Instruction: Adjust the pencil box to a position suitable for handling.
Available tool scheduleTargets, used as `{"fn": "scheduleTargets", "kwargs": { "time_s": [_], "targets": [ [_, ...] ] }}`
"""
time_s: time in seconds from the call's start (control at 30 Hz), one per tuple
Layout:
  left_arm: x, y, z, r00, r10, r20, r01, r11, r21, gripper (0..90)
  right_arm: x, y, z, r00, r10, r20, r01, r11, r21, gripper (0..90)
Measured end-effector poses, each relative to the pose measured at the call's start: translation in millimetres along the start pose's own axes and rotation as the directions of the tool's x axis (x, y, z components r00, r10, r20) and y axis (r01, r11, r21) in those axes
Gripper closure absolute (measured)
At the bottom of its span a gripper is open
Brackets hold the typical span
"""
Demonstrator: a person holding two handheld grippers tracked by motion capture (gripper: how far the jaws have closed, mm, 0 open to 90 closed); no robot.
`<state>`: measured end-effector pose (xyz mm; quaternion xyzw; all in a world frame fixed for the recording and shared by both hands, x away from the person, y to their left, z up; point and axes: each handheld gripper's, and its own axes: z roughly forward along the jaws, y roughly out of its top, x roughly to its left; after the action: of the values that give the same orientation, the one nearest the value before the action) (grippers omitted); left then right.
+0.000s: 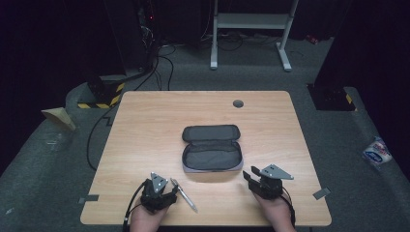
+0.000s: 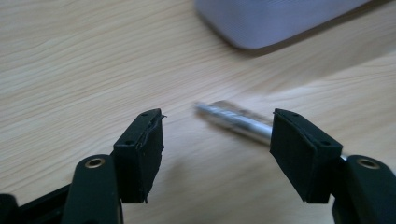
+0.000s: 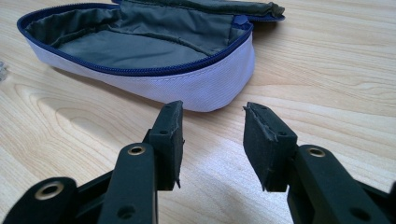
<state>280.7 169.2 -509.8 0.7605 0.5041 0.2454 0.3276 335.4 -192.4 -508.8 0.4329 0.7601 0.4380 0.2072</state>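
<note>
- Left gripper low at the table's near edge, left of centre, gripped from behind by the left hand coming in over that edge; jaws angled toward the far right.
- Jaws spread wide, pads touching nothing; in the left gripper view a pen lies on the wood between them, its rear end hidden behind the right-hand pad, not clamped.
- Pen: slim, silvery metal, round barrel tapering to a tip, blurred in the left gripper view; flat near the near edge, slanting from just beside the left gripper toward the edge.
- Right gripper near the near edge, right of centre, held by the right hand; jaws pointing toward the far left, at the pencil case's near right corner.
- Jaws partly apart with bare wood between them, nothing gripped.
- Pads on both grippers: black, blocky, with worn, ragged rims.
- Pencil case: at the table's middle, unzipped, lid folded back toward the far edge; long oval shape, pale woven fabric outside, dark blue zip along the rim, grey cloth lining inside.
- Table top: light wood grain, rounded corners, a small round grey cap near the far edge.
</note>
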Motion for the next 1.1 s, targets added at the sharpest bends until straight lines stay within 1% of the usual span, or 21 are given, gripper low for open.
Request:
{"fn": "scheduleTargets", "kwargs": {
  "time_s": [0.03,0.07,0.13,0.17,0.27,0.3,0.33,0.37,0.43,0.57,0.63,0.73,0.77,0.83,0.87,0.93,0.97,1.0,1.03,1.07,1.1],
  "targets": [
    [0.0,0.0,0.0,1.0000,0.000,0.000,0.000,1.0000,0.000,34.6,0.0,0.0,0.0,1.0000,0.000,0.000,0.000,1.0000,0.000,57.2],
    [-9.8,1.9,-1.4,0.9996,0.002,0.028,-0.001,0.9999,-0.011,33.7,-0.2,0.0,0.5,1.0000,0.003,-0.001,-0.003,1.0000,-0.001,57.2],
    [-19.8,2.7,2.7,0.9997,0.006,0.022,-0.006,0.9998,-0.017,28.5,0.7,0.3,1.0,1.0000,-0.002,-0.002,0.002,1.0000,0.000,57.2],
    [-22.0,2.8,4.9,0.9998,0.012,0.017,-0.012,0.9999,-0.008,26.5,1.6,0.4,0.8,1.0000,-0.001,-0.001,0.001,1.0000,0.003,57.2],
    [-26.9,2.2,12.9,1.0000,0.007,0.006,-0.008,0.9991,0.041,24.8,2.3,0.7,0.4,1.0000,-0.006,-0.004,0.006,1.0000,-0.001,57.2],
    [-27.2,1.9,13.2,0.9999,0.010,0.001,-0.010,0.9988,0.049,26.0,2.0,0.8,0.3,1.0000,-0.007,-0.005,0.007,1.0000,-0.002,57.2],
    [-27.8,1.0,13.4,0.9999,0.010,-0.003,-0.010,0.9984,0.056,29.7,2.0,0.7,0.0,1.0000,-0.003,-0.004,0.003,1.0000,0.000,57.2],
    [-27.2,0.2,13.0,0.9999,0.012,0.006,-0.012,0.9983,0.057,32.3,1.3,0.7,0.0,1.0000,-0.008,-0.003,0.008,1.0000,-0.003,57.2],
    [-26.4,-1.1,11.7,0.9998,-0.001,0.021,0.000,0.9985,0.054,37.0,0.6,0.4,0.4,1.0000,-0.005,-0.003,0.005,1.0000,-0.002,57.2],
    [-23.7,-2.2,9.7,0.9991,0.003,0.042,-0.005,0.9986,0.053,46.5,1.0,0.1,1.0,1.0000,-0.008,-0.003,0.008,1.0000,0.002,57.2],
    [-21.0,-2.4,8.9,0.9988,0.013,0.047,-0.015,0.9986,0.051,51.4,1.6,0.2,0.7,0.9999,-0.012,-0.004,0.012,0.9999,0.000,57.2],
    [-17.8,-2.7,8.1,0.9989,0.017,0.044,-0.020,0.9984,0.053,56.9,1.4,0.3,0.4,1.0000,-0.007,-0.002,0.007,1.0000,-0.001,57.2],
    [-12.0,-3.2,7.4,0.9987,0.033,0.039,-0.035,0.9980,0.052,58.6,1.3,0.2,0.4,1.0000,-0.006,-0.002,0.006,1.0000,0.000,57.2],
    [-9.8,-3.3,7.0,0.9987,0.031,0.040,-0.034,0.9979,0.056,59.8,1.4,0.1,0.6,1.0000,-0.005,-0.001,0.005,1.0000,0.000,57.1],
    [-2.6,-4.0,6.2,0.9990,0.031,0.032,-0.032,0.9979,0.056,62.2,1.8,0.0,1.0,1.0000,-0.007,-0.002,0.007,1.0000,0.002,57.2],
    [0.2,-4.1,5.8,0.9991,0.031,0.030,-0.033,0.9978,0.058,64.6,2.2,-0.2,1.3,1.0000,-0.009,-0.003,0.009,0.9999,0.005,57.2],
    [7.6,-4.5,5.1,0.9994,0.019,0.027,-0.021,0.9984,0.053,65.9,2.4,-0.3,1.5,0.9999,-0.010,-0.003,0.010,0.9999,0.004,57.2],
    [11.5,-4.8,5.0,0.9996,0.017,0.024,-0.018,0.9986,0.049,66.7,2.5,-0.3,1.6,1.0000,-0.009,-0.003,0.009,1.0000,0.004,57.2],
    [15.0,-5.2,4.9,0.9997,0.010,0.022,-0.011,0.9988,0.047,67.8,2.5,-0.3,1.6,1.0000,-0.009,-0.003,0.009,1.0000,0.004,57.2],
    [19.0,-5.2,4.6,0.9997,0.011,0.021,-0.012,0.9988,0.048,69.1,2.2,-0.3,1.5,1.0000,-0.009,-0.004,0.009,0.9999,0.006,57.2],
    [19.0,-5.2,4.6,0.9997,0.011,0.021,-0.012,0.9988,0.048,70.6,2.2,-0.3,1.5,1.0000,-0.009,-0.004,0.009,0.9999,0.006,57.2]
  ]
}}
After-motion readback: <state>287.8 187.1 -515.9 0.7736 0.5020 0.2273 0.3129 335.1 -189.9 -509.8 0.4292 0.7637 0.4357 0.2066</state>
